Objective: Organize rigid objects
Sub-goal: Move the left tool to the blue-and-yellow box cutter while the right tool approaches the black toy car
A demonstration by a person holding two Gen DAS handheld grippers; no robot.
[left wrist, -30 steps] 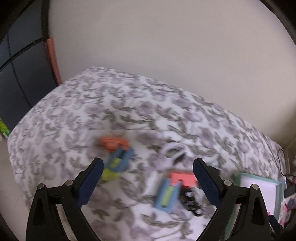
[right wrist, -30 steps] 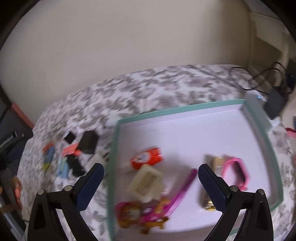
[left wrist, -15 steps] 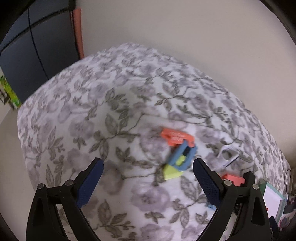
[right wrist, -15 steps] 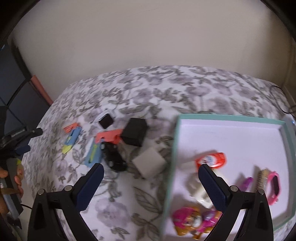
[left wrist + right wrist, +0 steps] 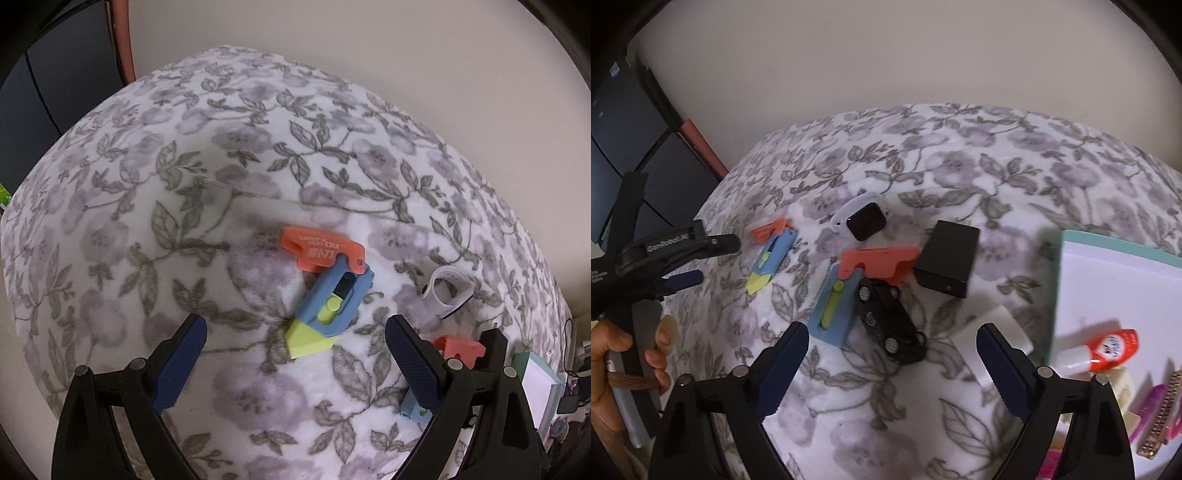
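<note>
The left gripper (image 5: 295,334) is hovering with its fingers spread wide and empty over the floral bed cover (image 5: 155,206), the small blue-and-yellow cutter (image 5: 327,310) with its orange cap (image 5: 321,251) lying between them (a white-strapped watch (image 5: 448,291) is sitting just beyond the right finger). The right gripper (image 5: 892,341) is likewise hanging open over a black toy car (image 5: 890,319), with a larger blue cutter (image 5: 834,306), a black box (image 5: 947,253) and the teal-rimmed tray (image 5: 1058,280) lying nearby.
</note>
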